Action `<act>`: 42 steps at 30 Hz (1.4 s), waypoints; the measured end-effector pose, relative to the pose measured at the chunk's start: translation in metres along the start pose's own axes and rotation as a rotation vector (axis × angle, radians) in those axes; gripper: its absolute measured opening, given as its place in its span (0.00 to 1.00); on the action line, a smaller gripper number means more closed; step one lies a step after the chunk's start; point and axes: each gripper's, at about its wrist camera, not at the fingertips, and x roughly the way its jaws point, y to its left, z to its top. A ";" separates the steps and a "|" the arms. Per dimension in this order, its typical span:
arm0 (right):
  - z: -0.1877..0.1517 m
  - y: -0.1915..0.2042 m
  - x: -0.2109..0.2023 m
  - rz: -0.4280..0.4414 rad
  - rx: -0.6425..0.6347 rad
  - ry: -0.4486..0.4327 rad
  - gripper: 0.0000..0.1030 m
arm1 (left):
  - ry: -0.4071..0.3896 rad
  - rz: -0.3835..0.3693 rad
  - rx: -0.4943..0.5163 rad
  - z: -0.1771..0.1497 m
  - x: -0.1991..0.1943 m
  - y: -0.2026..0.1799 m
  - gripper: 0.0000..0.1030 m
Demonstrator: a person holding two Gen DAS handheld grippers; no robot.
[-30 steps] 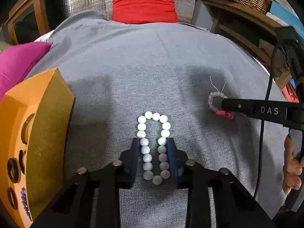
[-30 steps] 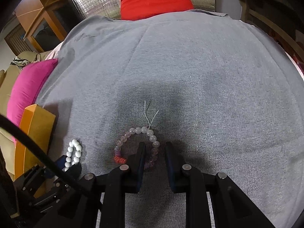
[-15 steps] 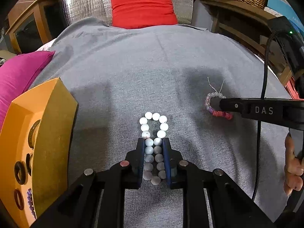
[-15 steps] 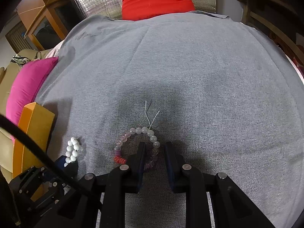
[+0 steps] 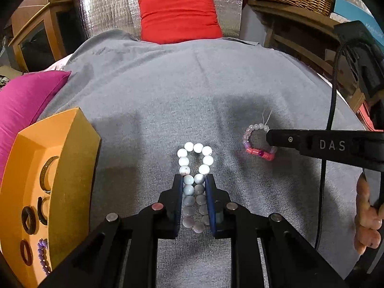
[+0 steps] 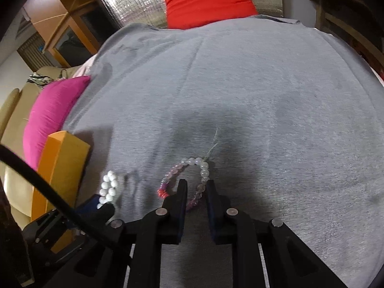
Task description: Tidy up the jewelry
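Observation:
A white bead bracelet (image 5: 198, 147) lies on the grey cloth (image 5: 192, 91). My left gripper (image 5: 194, 180) is shut on it, its pads squeezing the loop into two strands side by side. To its right lies a bracelet of pink, purple and clear beads (image 5: 249, 139) with a knotted string tail. One strand of this bracelet (image 6: 175, 170) runs slantwise between the fingers of my right gripper (image 6: 196, 184). Those jaws are closing, and a gap shows beside the strand. In the right wrist view the white bracelet (image 6: 109, 184) appears at lower left.
An orange jewelry tray (image 5: 72, 168) at the left holds dark rings (image 5: 28, 220) and a purple bead string (image 5: 43, 252). A magenta pillow (image 5: 21, 100) lies behind it, a red cushion (image 5: 180, 16) at the far edge. A hand (image 5: 367, 216) and a black cable (image 5: 326, 180) are at the right.
The left jaws closed on the white bracelet and pinched its round loop narrow. The right jaws narrowed a little around the pink bracelet's strand. Neither hand shifted much.

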 end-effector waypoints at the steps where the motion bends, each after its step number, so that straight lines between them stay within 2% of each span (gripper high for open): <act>1: 0.000 0.002 -0.002 0.008 -0.008 -0.007 0.15 | -0.001 0.000 -0.001 0.000 -0.001 0.000 0.19; 8: -0.001 0.004 -0.015 0.026 -0.019 -0.039 0.15 | -0.005 0.001 -0.015 0.000 -0.004 0.003 0.19; 14: 0.002 -0.011 -0.010 0.021 0.041 -0.007 0.16 | -0.004 0.003 -0.024 0.001 -0.004 0.006 0.19; 17: 0.004 -0.019 -0.007 0.035 0.092 0.016 0.22 | -0.002 0.008 -0.027 0.001 -0.003 0.007 0.19; 24: 0.005 -0.019 0.005 0.008 0.098 0.020 0.23 | -0.003 0.012 -0.037 0.001 -0.004 0.009 0.19; 28: 0.003 -0.010 0.010 -0.029 0.048 -0.009 0.23 | -0.004 0.016 -0.037 0.000 -0.004 0.011 0.19; 29: 0.002 -0.007 0.011 -0.041 0.030 -0.015 0.22 | -0.004 0.017 -0.036 0.000 -0.005 0.012 0.19; 32: 0.001 0.002 0.012 -0.075 -0.019 -0.028 0.09 | -0.007 0.020 -0.041 0.001 -0.006 0.014 0.19; 42: 0.002 0.014 -0.008 -0.045 -0.060 -0.108 0.09 | -0.033 0.019 -0.046 0.001 -0.016 0.012 0.19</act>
